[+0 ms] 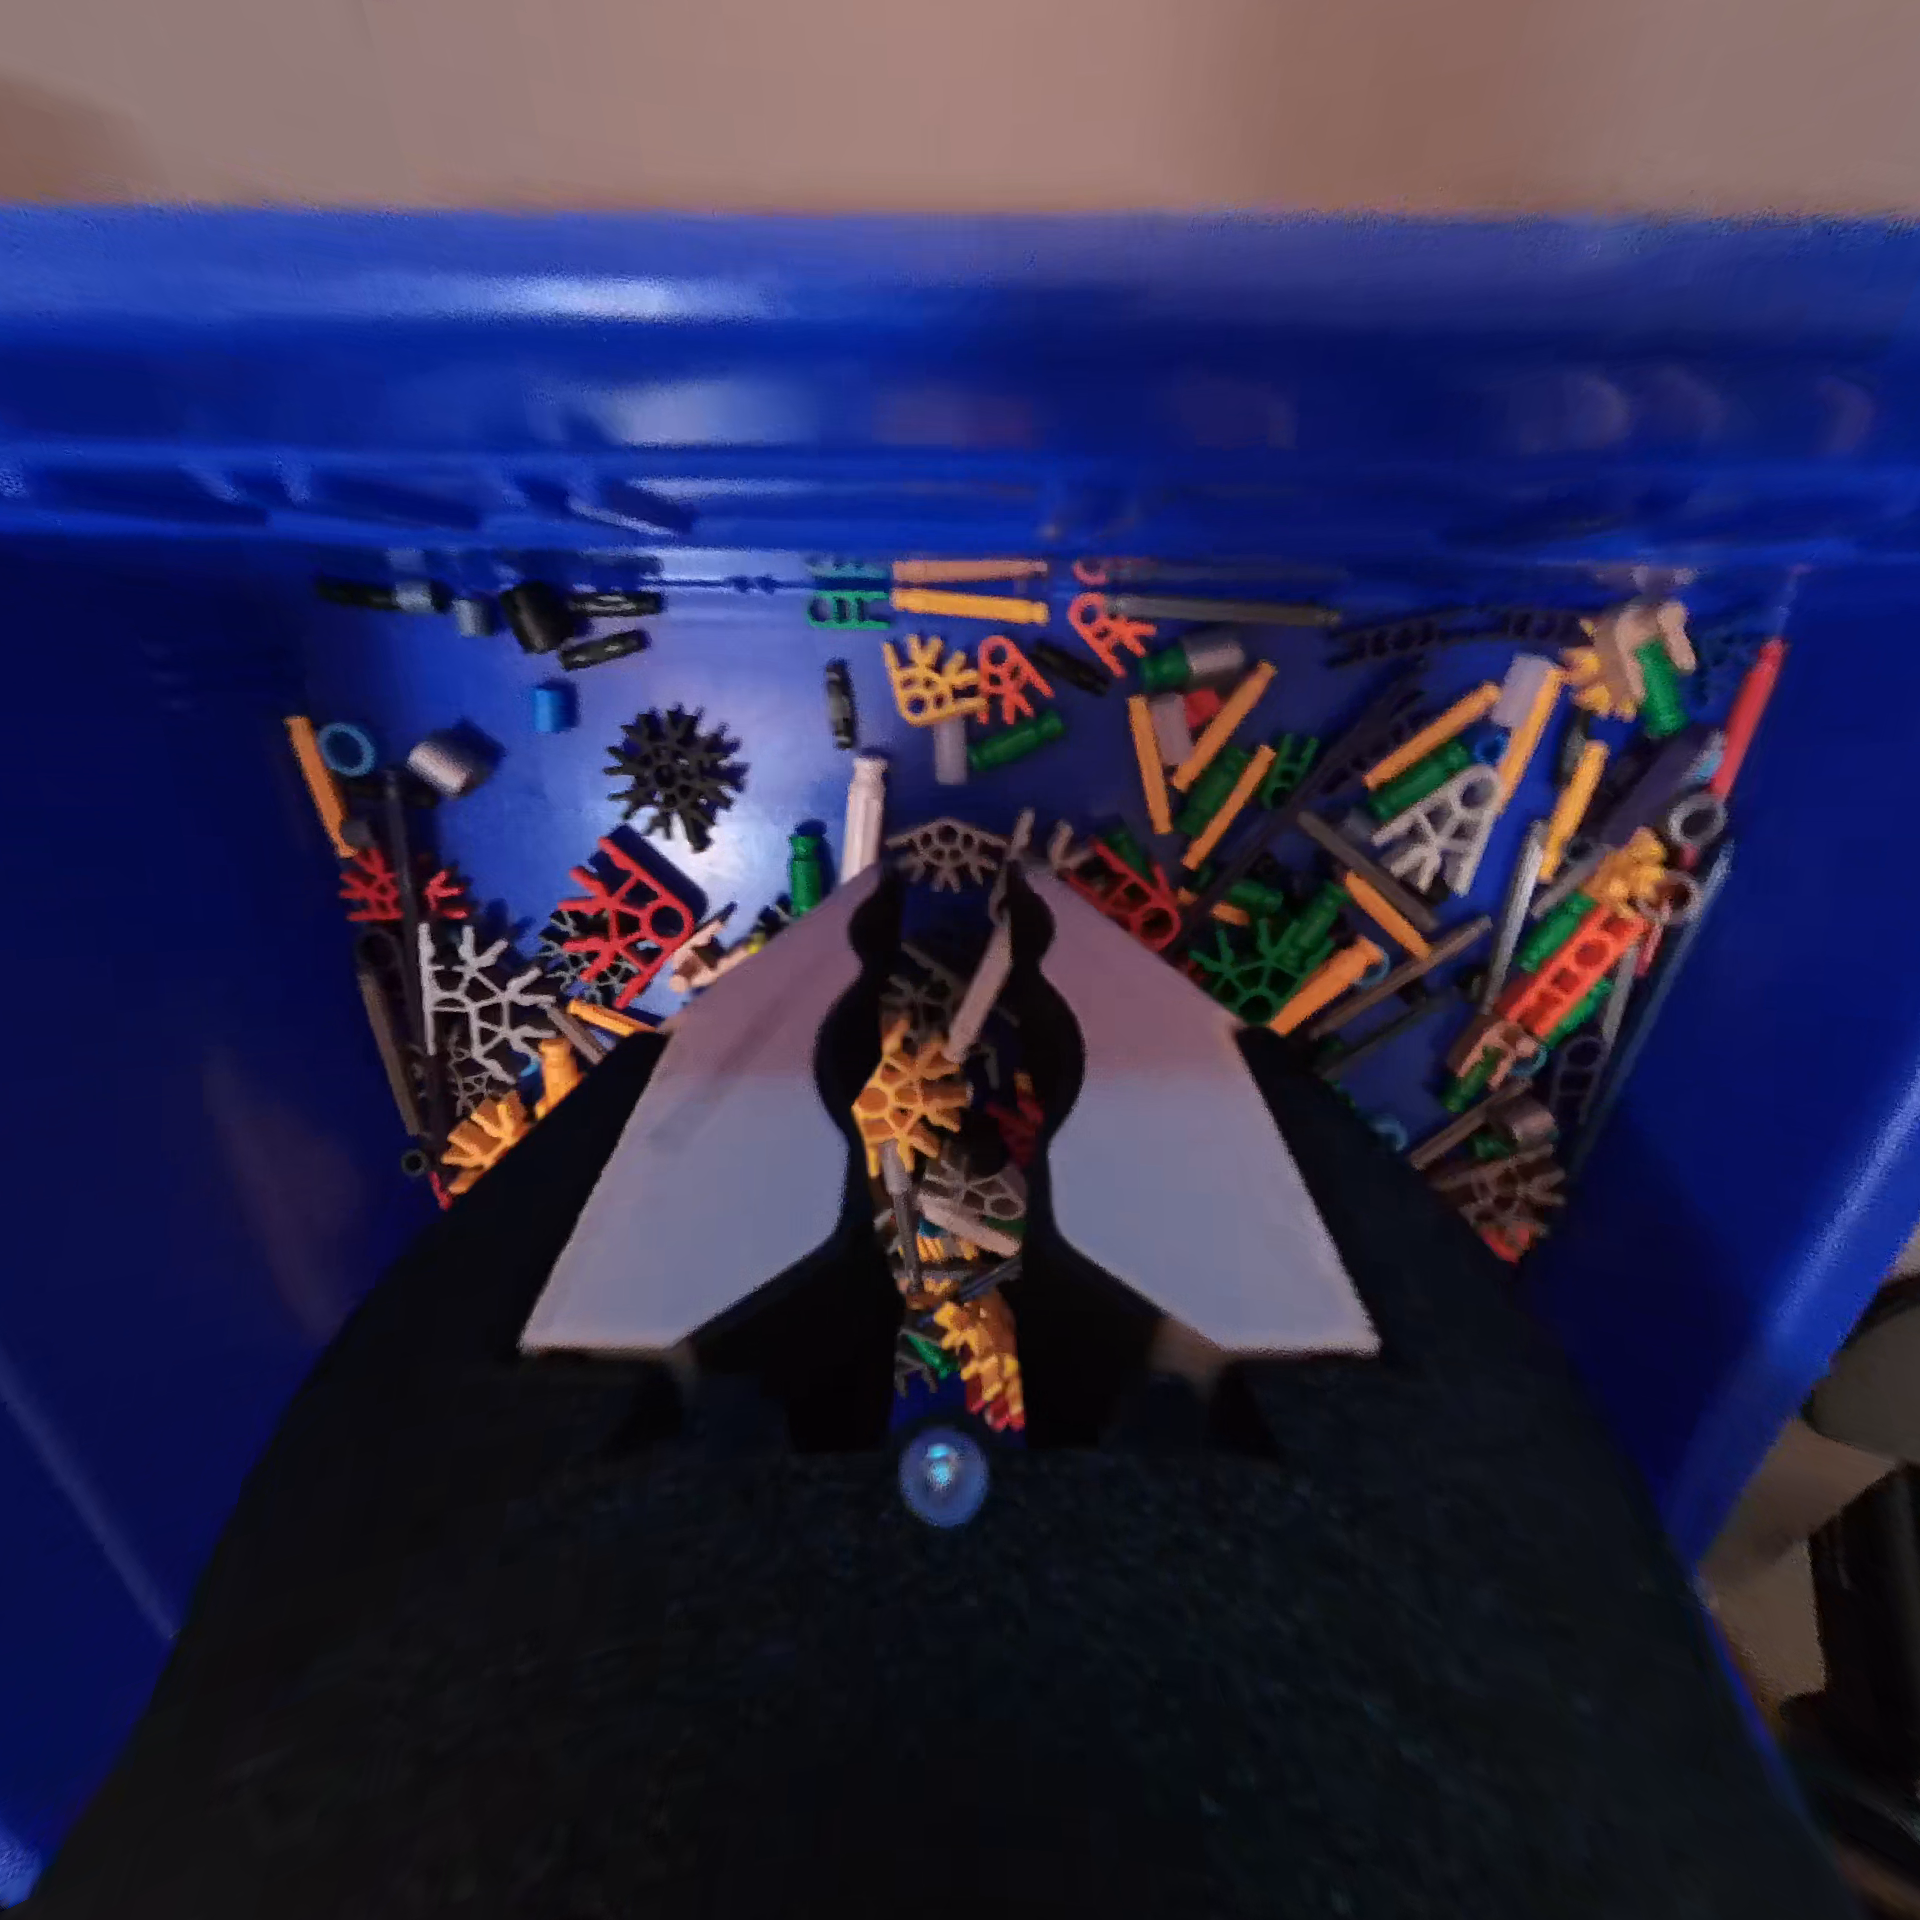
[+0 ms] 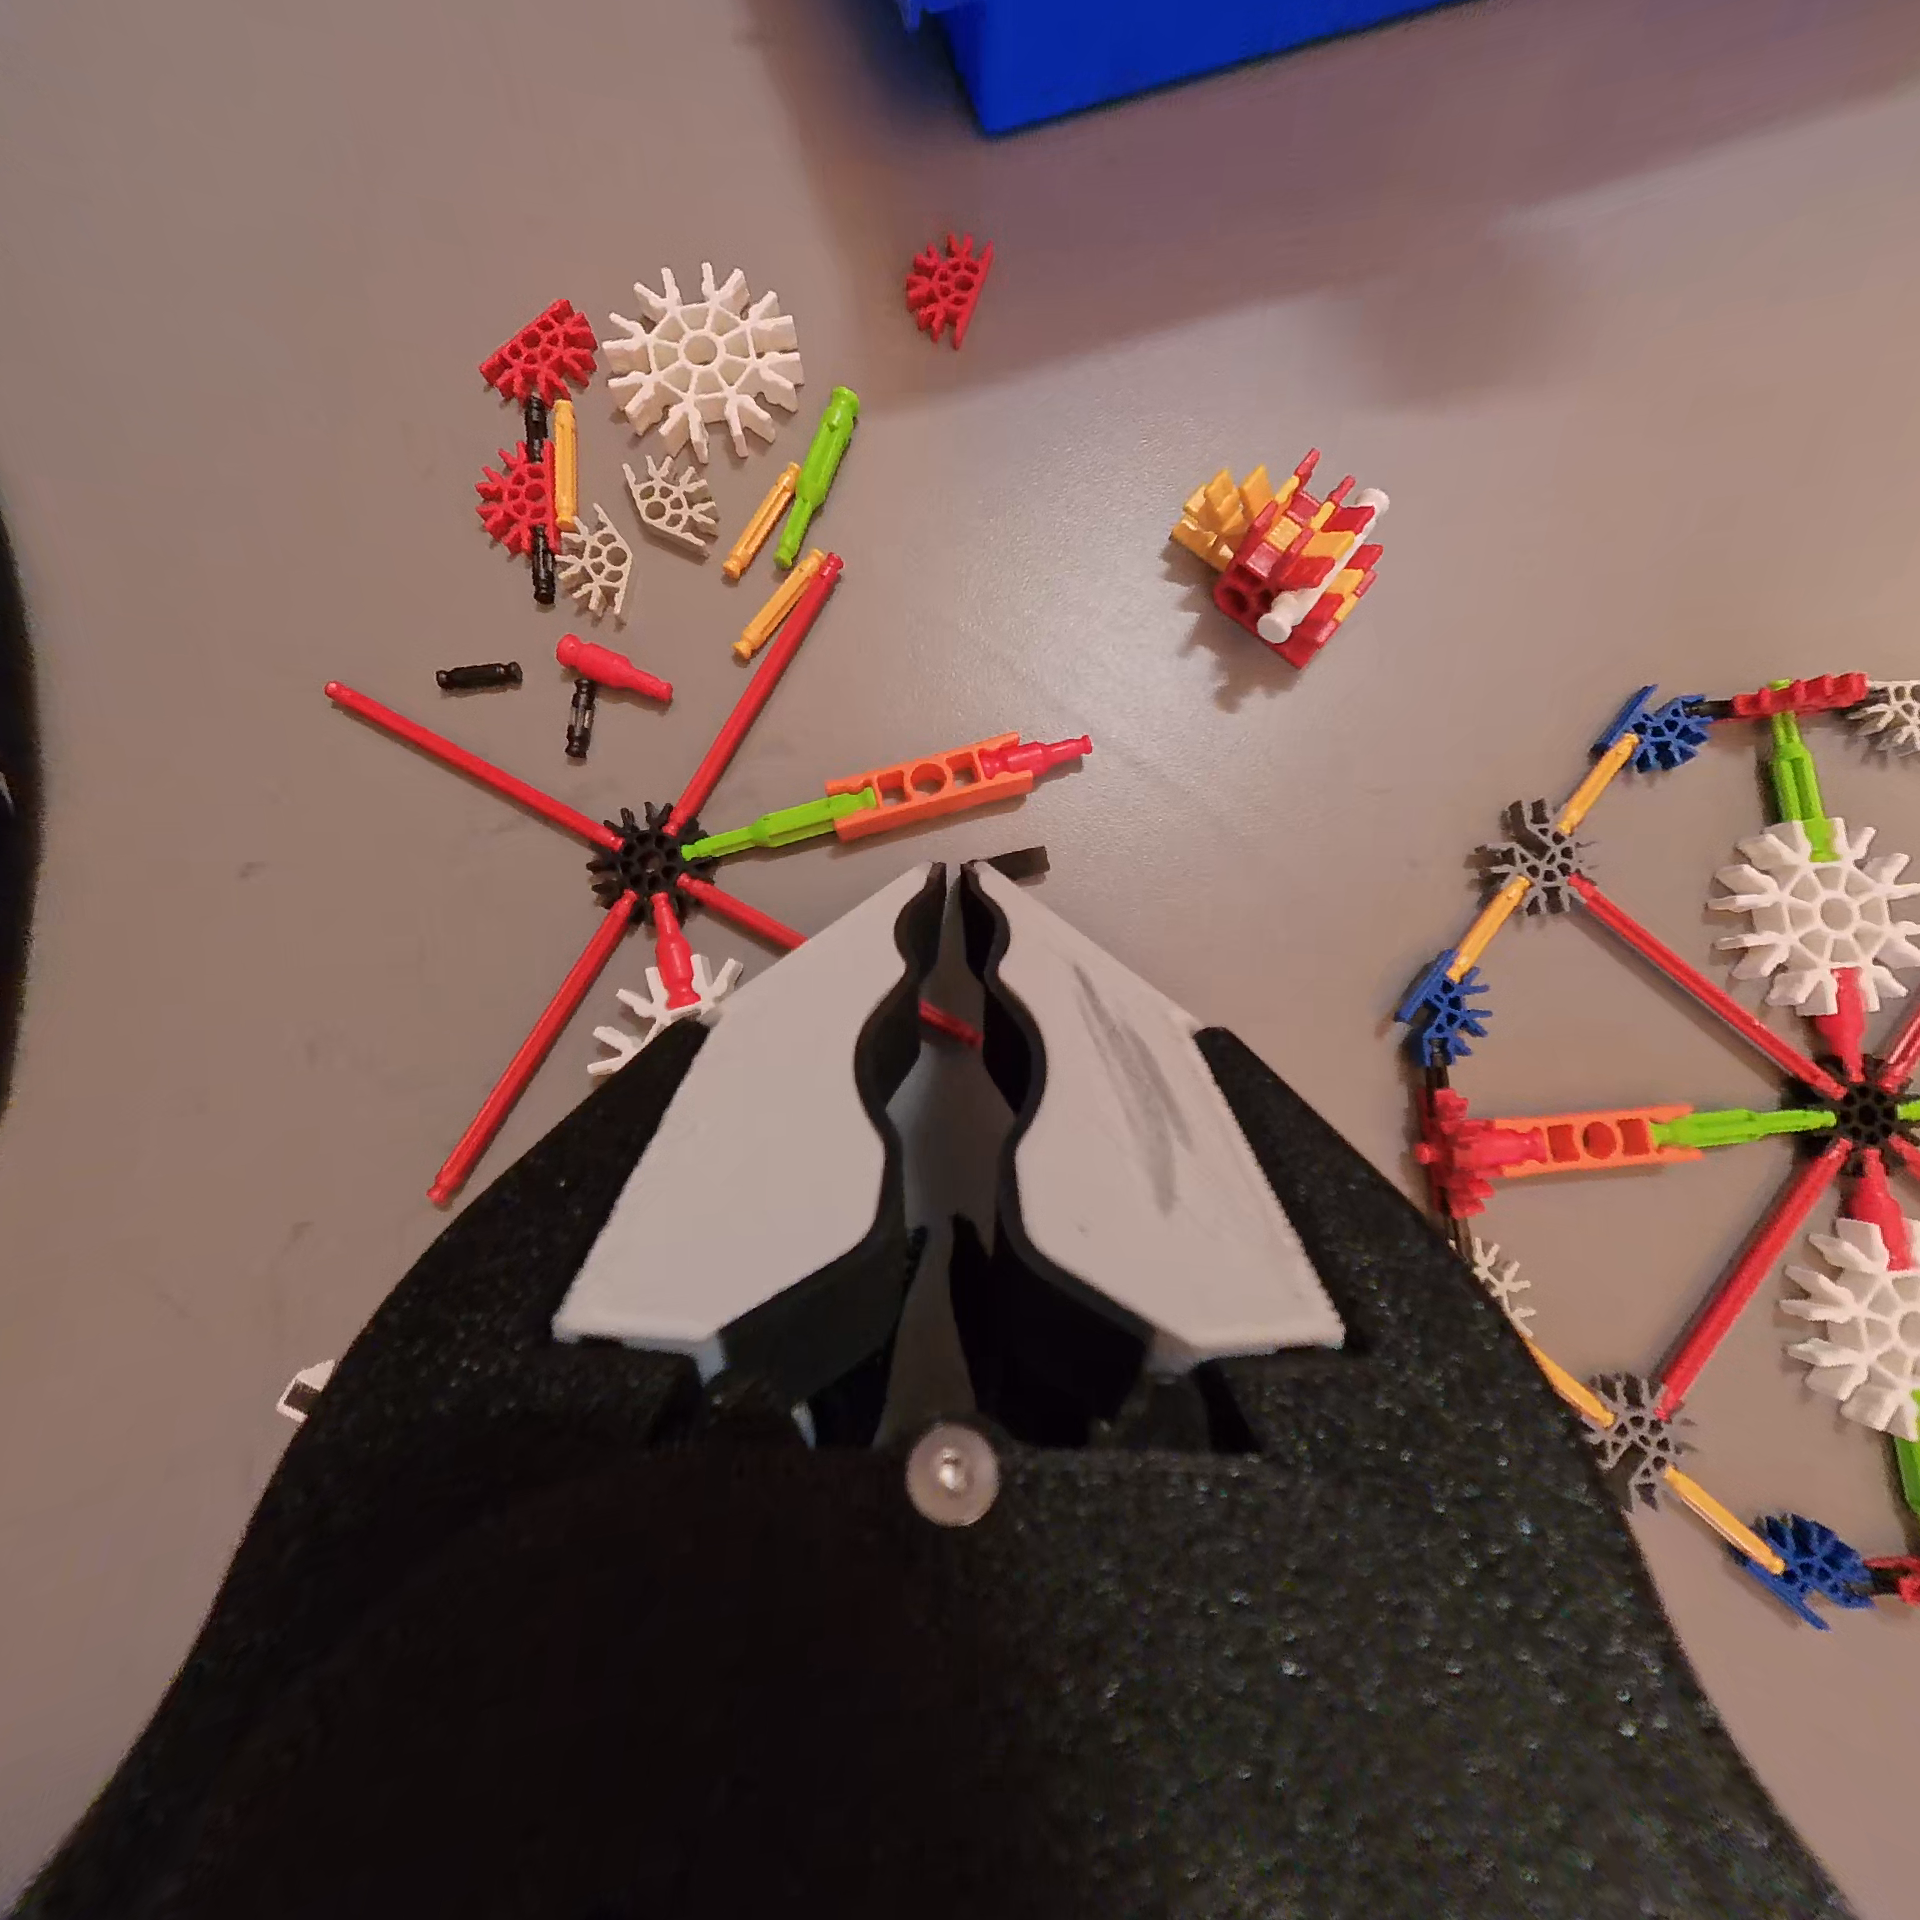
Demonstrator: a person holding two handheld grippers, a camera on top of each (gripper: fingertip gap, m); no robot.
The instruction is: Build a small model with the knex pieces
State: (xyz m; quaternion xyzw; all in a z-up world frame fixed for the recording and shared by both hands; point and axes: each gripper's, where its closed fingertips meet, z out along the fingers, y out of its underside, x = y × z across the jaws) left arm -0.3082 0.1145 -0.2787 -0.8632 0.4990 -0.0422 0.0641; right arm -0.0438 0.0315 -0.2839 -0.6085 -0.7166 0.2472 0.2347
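My left gripper [image 1: 961,883] is down inside a blue bin [image 1: 935,343], over a heap of small construction-toy rods and connectors. Its jaws stand a little apart. A grey rod [image 1: 985,977] lies in the gap next to the right pad, with a yellow connector [image 1: 909,1101] below it. My right gripper [image 2: 951,875] is shut and empty above a grey table [image 2: 1247,312]. It is just right of a black hub [image 2: 636,857] that bears red rods, a green rod and an orange connector [image 2: 925,784]. A small black piece [image 2: 1023,860] shows behind the right fingertip.
A built spoked wheel [image 2: 1860,1112] lies at the table's right edge. A red and yellow stack of connectors [image 2: 1288,561] sits ahead. Loose pieces with a white connector [image 2: 704,358] lie at the upper left. The blue bin's corner [image 2: 1143,62] is at the top. About 30 centimetres separates my left fingertips from my right. From my right tips it is roughly 5 centimetres to the black hub [image 2: 636,857]; from my left, 30 centimetres.
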